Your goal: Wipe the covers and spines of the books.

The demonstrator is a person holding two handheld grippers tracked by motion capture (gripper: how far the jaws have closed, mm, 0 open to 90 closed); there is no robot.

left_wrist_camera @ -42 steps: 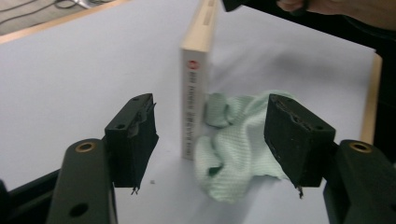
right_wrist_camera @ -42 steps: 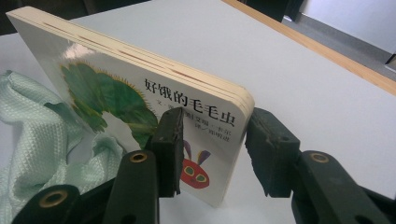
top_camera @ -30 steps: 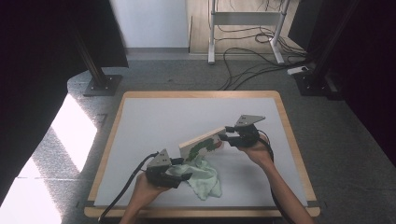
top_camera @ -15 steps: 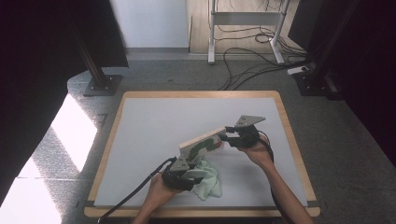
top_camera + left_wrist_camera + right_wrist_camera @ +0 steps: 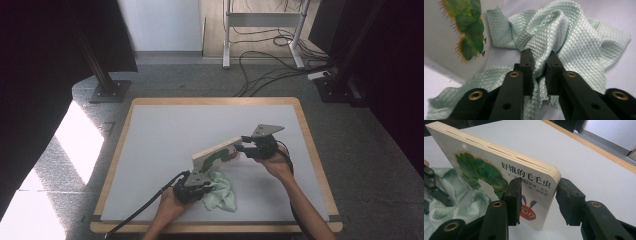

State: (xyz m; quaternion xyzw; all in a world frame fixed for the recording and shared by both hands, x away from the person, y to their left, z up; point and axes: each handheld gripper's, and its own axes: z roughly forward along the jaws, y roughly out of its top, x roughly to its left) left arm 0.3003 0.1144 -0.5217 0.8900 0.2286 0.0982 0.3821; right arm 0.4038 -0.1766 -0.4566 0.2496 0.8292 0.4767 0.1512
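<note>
Near the front edge of the white table (image 5: pixel 150 130), at about 6 o'clock in the high view, we see the left gripper (image 5: pixel 196 184) with its jaws just closed on a fold of the crumpled pale-green quilted cloth (image 5: pixel 222 192). From the left gripper view we find the black pads pinching a raised ridge of that cloth (image 5: pixel 564 37), which spreads away toward 12 and 3 o'clock from the jaws. Its surface is a fine diamond weave, slightly shiny, bunched into soft folds.

At 1 o'clock from the cloth, the right gripper (image 5: pixel 245 149) holds the thick white board book with a green caterpillar on its cover (image 5: pixel 216 152). From the right gripper view we see the book (image 5: pixel 499 167) standing on edge, tilted, its corner clamped between the two pads. The cloth (image 5: pixel 446 195) lies at 9 o'clock from those jaws, just beside the book's lower edge.
</note>
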